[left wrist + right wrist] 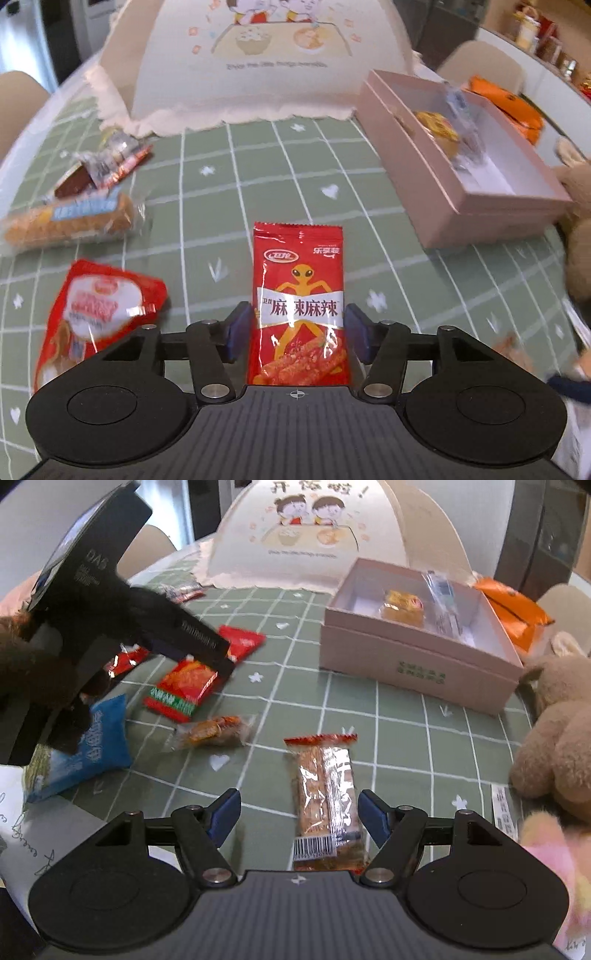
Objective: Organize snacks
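Note:
In the left wrist view my left gripper (299,332) is open, its blue pads on either side of a red spicy-strip packet (298,306) that lies flat on the green checked tablecloth; small gaps show on both sides. In the right wrist view my right gripper (300,818) is open around a clear orange snack bar packet (327,805) lying on the cloth, nearer the right pad. The pink open box (417,642) at the back right holds a yellow-wrapped cake (402,605) and a clear packet (443,602); it also shows in the left wrist view (443,177).
Loose snacks lie at left: a red pouch (96,314), a long cake bar (70,221), a blue bag (85,749), a small clear packet (214,731). A domed food cover (258,62) stands behind. Plush toys (554,731) sit right. An orange bag (513,609) lies behind the box.

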